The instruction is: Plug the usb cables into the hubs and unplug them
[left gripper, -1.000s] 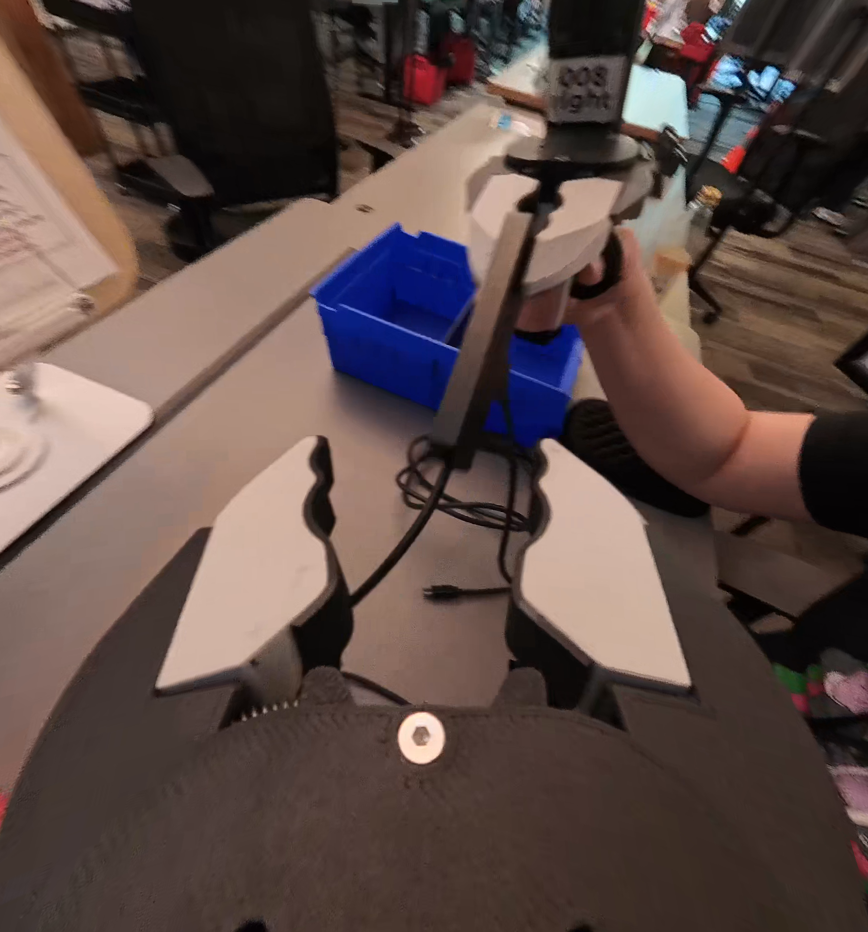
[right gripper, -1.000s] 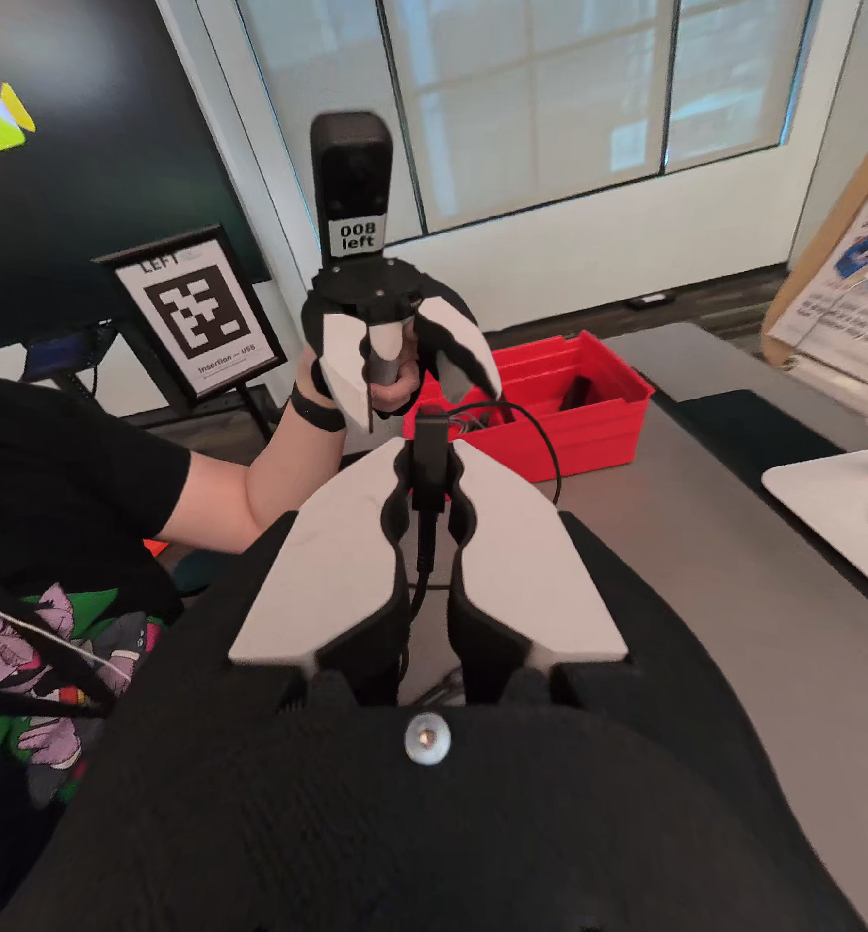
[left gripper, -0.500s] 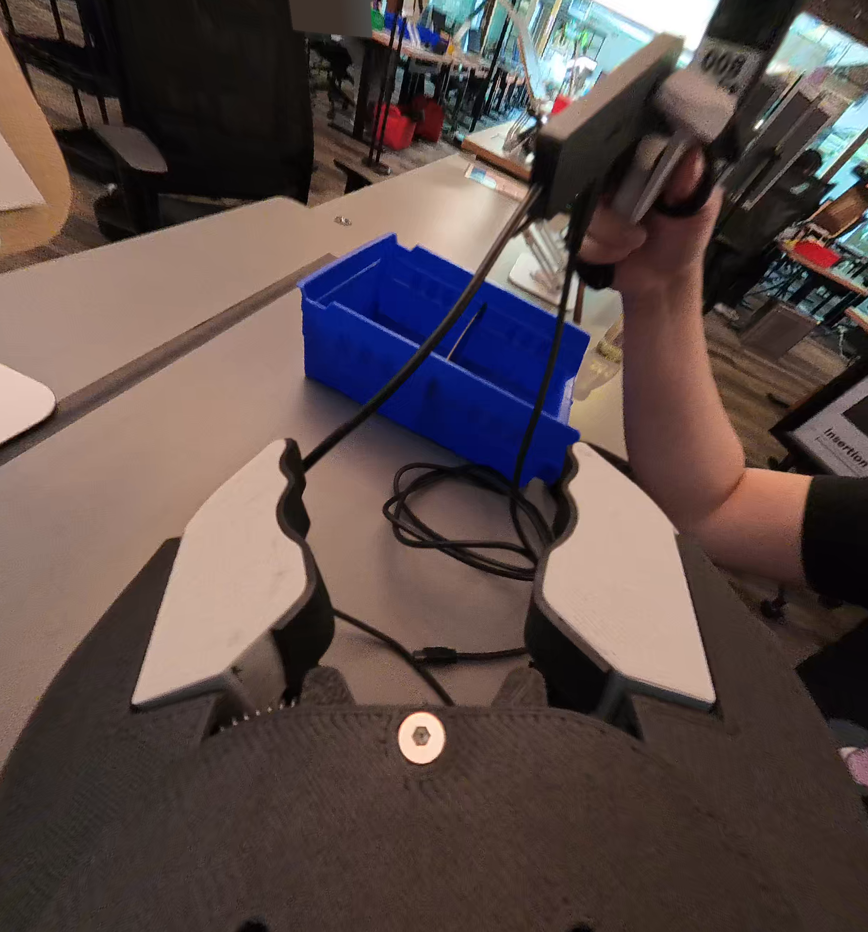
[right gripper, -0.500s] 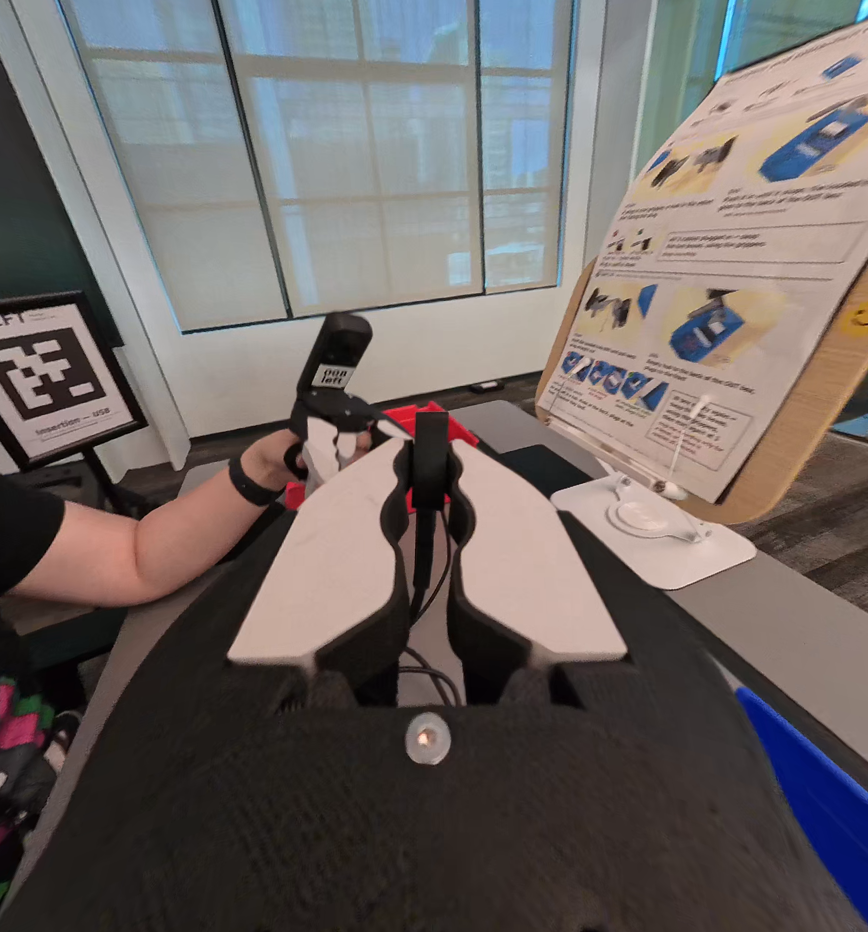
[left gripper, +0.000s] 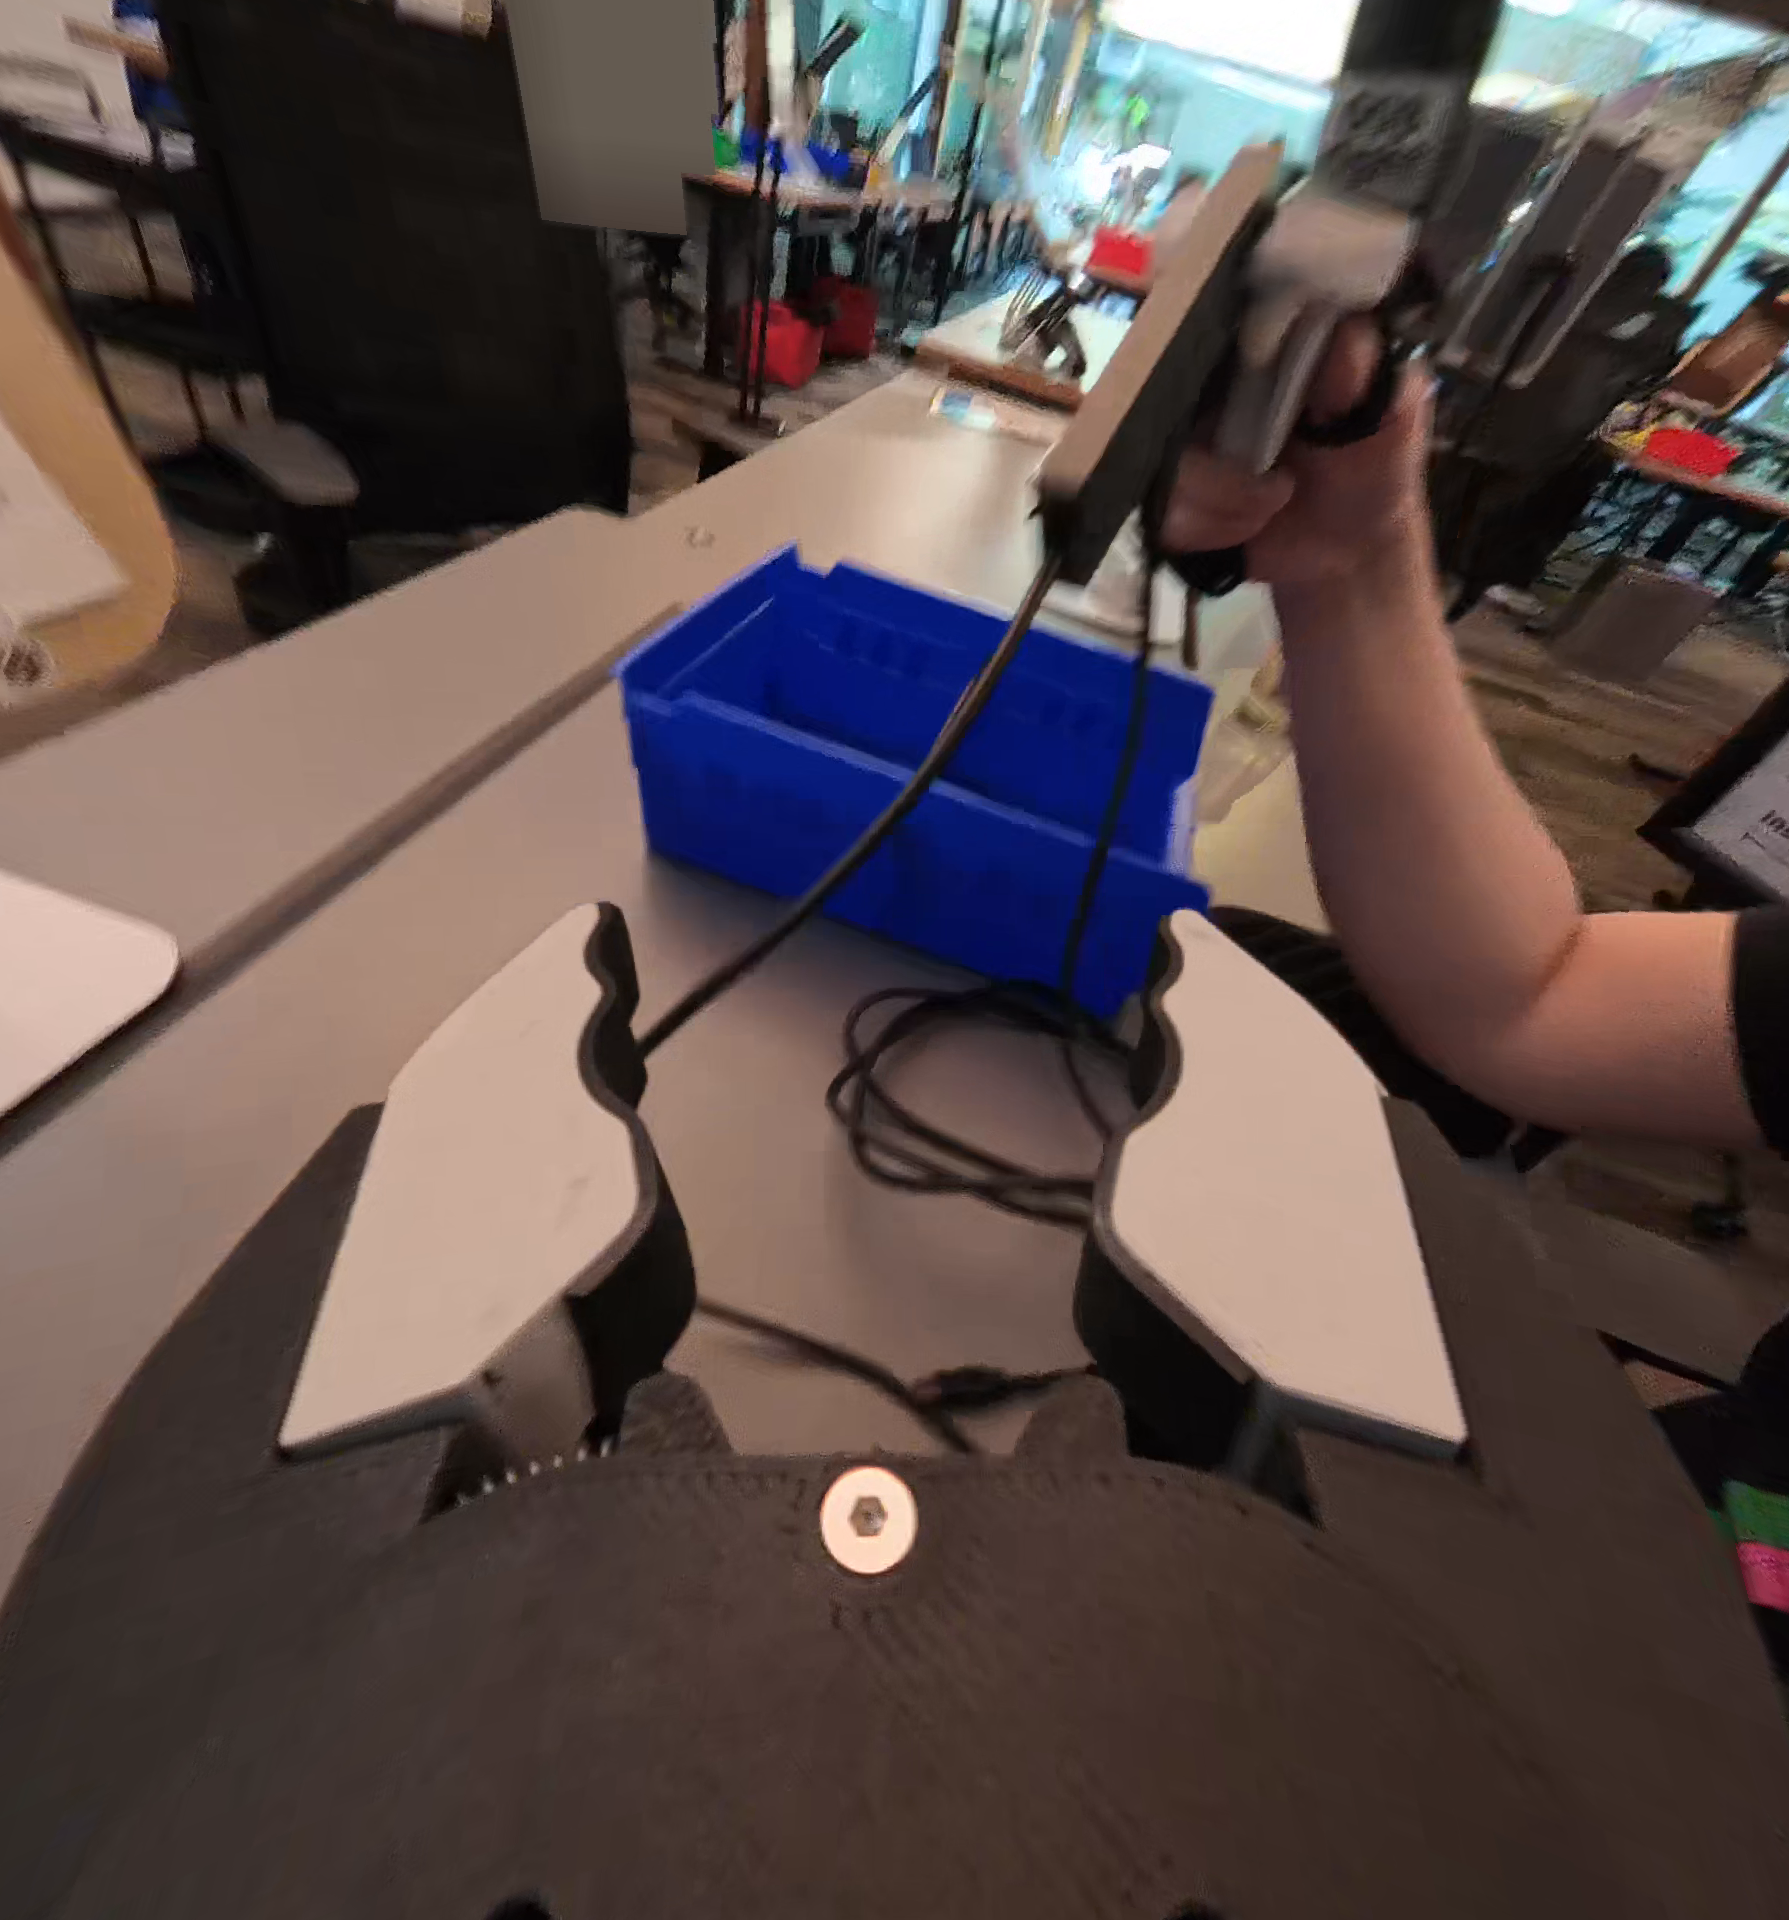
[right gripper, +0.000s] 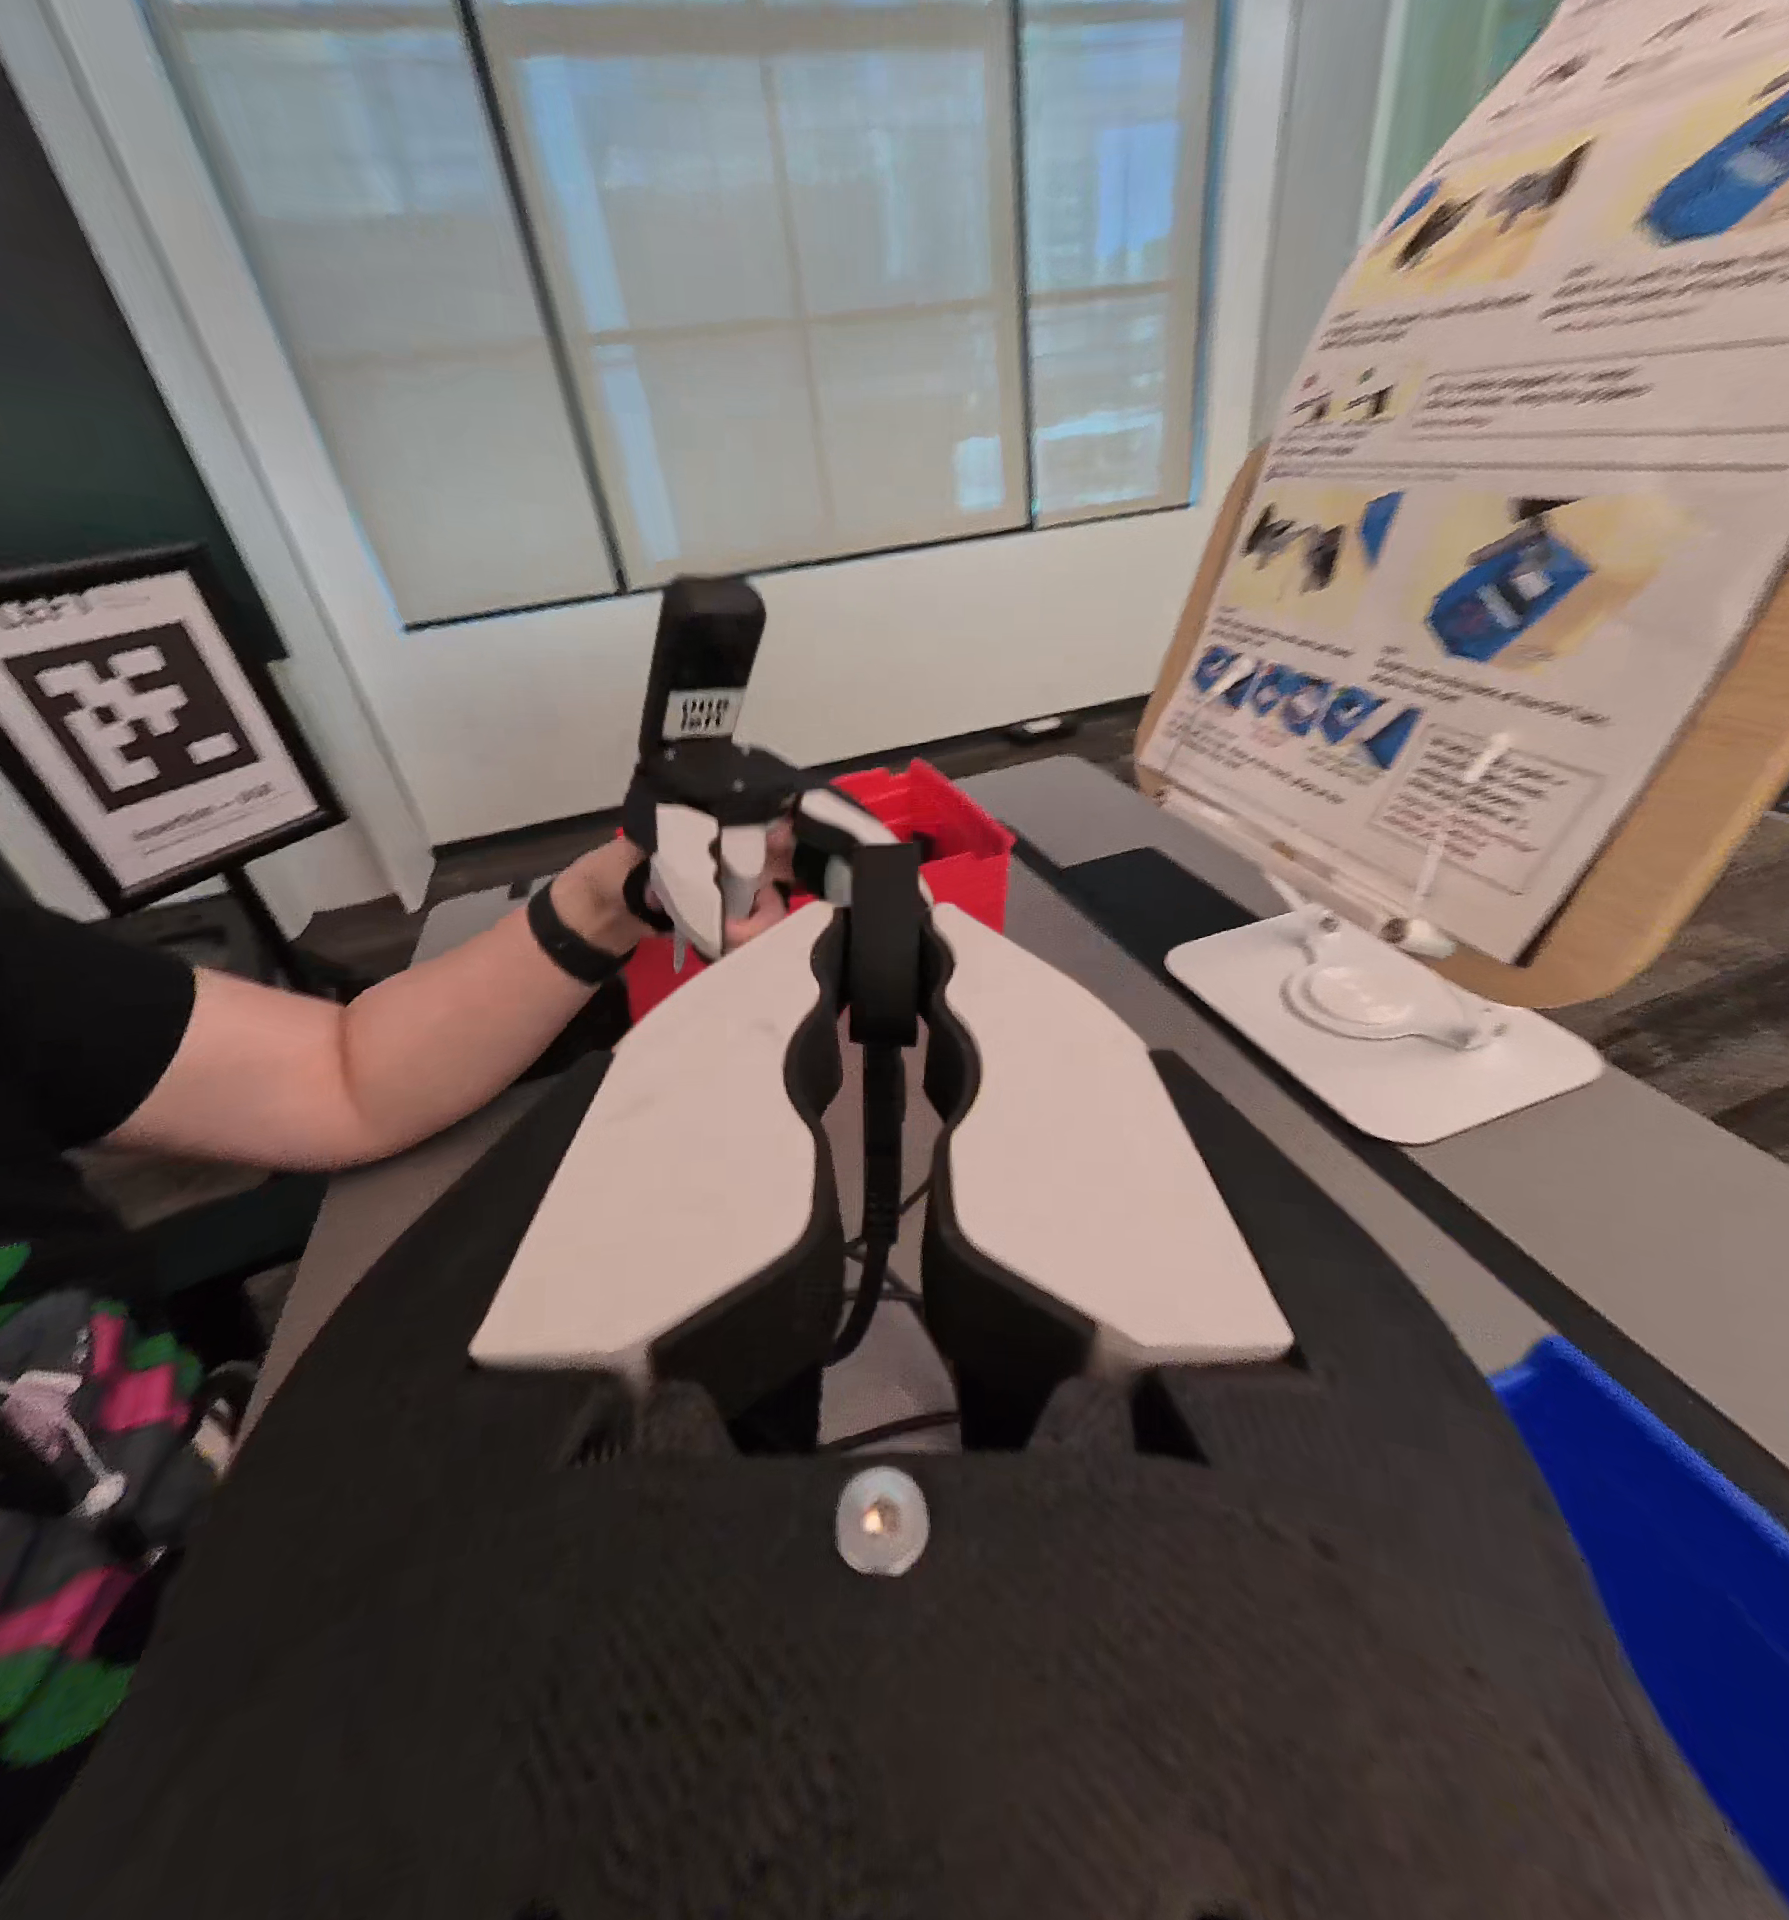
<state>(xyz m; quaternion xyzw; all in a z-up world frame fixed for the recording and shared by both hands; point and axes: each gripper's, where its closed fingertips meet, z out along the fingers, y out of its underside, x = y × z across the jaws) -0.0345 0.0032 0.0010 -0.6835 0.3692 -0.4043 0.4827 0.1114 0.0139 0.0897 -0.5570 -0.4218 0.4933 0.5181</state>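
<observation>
- The grey table [left gripper: 350, 748] carries a blue bin [left gripper: 911, 790] on the far side; in the right wrist view a red bin [right gripper: 947, 831] stands at the other end, near an instruction board [right gripper: 1555, 499] on a white stand.
- The hub [left gripper: 1155, 343], a long dark bar, is lifted high above the table, and the right gripper [right gripper: 879, 997] is clamped on it near one end.
- Two black cables hang from the hub; whether they are plugged in or fixed I cannot tell. One cable [left gripper: 869, 831] runs down in front of the blue bin toward the left gripper, the other drops to a loose coil [left gripper: 963, 1101] on the table.
- The left gripper [left gripper: 885, 1049] is spread wide and holds nothing; it hovers low above the table, with the coil between its fingers.
- A small free plug [left gripper: 963, 1382] lies on the table close under the left gripper's base.
- My judgement: the task is at an early step, since this plug is not yet picked up. Picking it up, pushing it into the hub and pulling it out again seem all left to do.
</observation>
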